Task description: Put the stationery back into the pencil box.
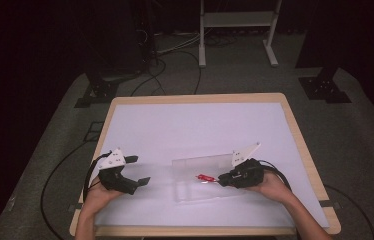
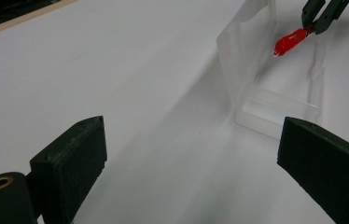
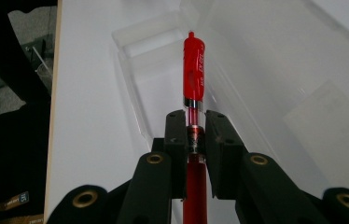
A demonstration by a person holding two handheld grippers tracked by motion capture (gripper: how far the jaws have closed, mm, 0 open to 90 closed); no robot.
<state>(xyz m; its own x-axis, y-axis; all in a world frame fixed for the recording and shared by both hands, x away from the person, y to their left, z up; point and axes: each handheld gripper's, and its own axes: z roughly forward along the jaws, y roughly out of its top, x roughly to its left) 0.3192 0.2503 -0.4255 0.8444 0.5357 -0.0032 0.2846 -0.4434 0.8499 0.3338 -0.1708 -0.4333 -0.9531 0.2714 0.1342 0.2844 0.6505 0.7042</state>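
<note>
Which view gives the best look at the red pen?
The right gripper view: the red pen runs up the middle, close and sharp, clamped in the right gripper over the clear box. The left gripper view shows just its red end, far off. The high view shows a small red streak.

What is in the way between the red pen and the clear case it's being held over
Nothing visible. The right gripper is shut on the red pen, whose capped end points into the open clear case. The lid stands raised behind, and the tray below the pen looks bare.
</note>
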